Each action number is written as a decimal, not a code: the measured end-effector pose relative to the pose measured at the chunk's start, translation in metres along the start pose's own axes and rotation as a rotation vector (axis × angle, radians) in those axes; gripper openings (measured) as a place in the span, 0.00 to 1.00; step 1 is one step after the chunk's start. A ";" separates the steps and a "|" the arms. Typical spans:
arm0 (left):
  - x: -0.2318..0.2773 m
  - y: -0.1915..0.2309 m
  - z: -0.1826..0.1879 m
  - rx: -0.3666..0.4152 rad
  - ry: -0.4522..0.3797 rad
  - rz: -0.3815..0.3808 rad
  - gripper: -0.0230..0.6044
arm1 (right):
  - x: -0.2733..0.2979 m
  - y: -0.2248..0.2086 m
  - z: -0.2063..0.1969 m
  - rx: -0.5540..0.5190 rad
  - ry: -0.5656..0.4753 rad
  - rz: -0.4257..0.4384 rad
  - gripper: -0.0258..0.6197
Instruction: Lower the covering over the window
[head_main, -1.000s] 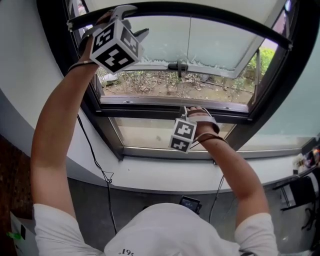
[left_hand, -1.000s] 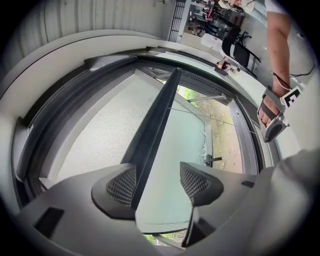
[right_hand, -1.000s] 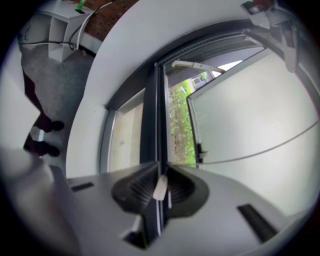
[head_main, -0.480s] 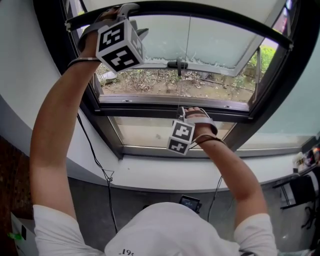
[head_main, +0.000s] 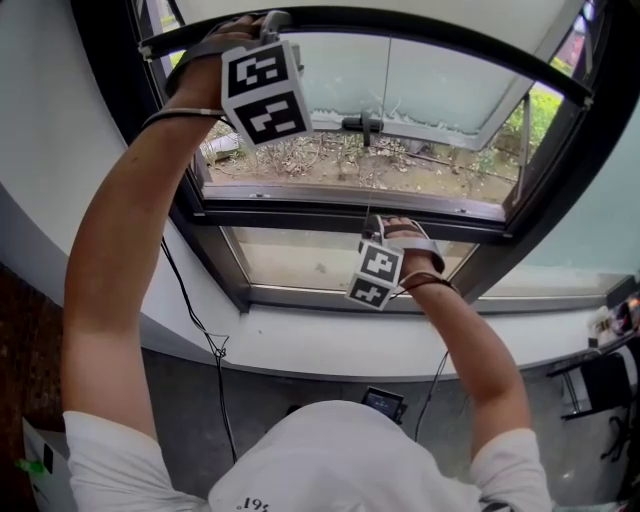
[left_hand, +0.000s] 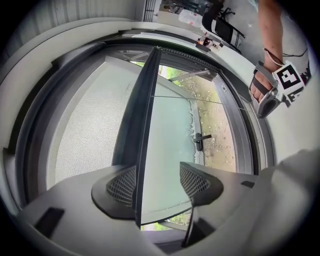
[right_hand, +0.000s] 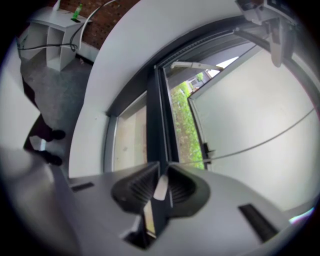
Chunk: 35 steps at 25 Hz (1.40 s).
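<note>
The blind's dark bottom bar (head_main: 400, 25) runs across the top of the black window frame (head_main: 350, 215). High at the left, my left gripper (head_main: 262, 20) straddles that bar. In the left gripper view the bar (left_hand: 142, 125) lies against one pad (left_hand: 122, 185), the other pad stands clear, and the gripper (left_hand: 157, 182) is open. Mesh blind fabric (left_hand: 75, 130) hangs beyond the bar. A thin pull cord (head_main: 372, 170) drops from the bar's middle to my right gripper (head_main: 385, 222) at the sash rail. In the right gripper view, that gripper (right_hand: 159, 185) is shut on the cord's pale tab (right_hand: 160, 187).
The window sash is swung open outward, its handle (head_main: 365, 123) in the middle, with plants and soil beyond. A black cable (head_main: 190, 310) hangs down the wall under the sill. A small device (head_main: 383, 404) lies on the floor. A dark desk (head_main: 610, 370) stands at the right.
My left gripper has rolled and come down a little with the bar between its jaws. My right gripper has stayed at the sash rail, still pinching the tab.
</note>
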<state>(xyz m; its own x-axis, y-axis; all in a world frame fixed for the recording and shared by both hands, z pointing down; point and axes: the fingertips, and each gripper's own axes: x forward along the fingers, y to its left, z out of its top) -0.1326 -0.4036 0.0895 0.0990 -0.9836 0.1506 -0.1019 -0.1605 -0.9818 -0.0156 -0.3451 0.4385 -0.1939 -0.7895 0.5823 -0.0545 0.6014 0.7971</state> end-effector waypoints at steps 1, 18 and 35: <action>0.000 -0.003 0.000 -0.004 0.005 -0.009 0.46 | 0.000 0.002 -0.001 -0.005 -0.006 0.005 0.12; 0.003 -0.042 -0.003 -0.041 0.024 -0.128 0.46 | -0.017 0.030 -0.014 -0.128 -0.074 0.020 0.21; 0.003 -0.049 -0.002 -0.098 0.014 -0.146 0.46 | -0.028 -0.003 -0.062 -0.091 0.000 0.005 0.28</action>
<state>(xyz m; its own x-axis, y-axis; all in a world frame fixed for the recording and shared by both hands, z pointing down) -0.1296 -0.3994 0.1384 0.1064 -0.9502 0.2931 -0.1836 -0.3084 -0.9334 0.0504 -0.3327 0.4294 -0.1945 -0.7864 0.5863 0.0360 0.5916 0.8054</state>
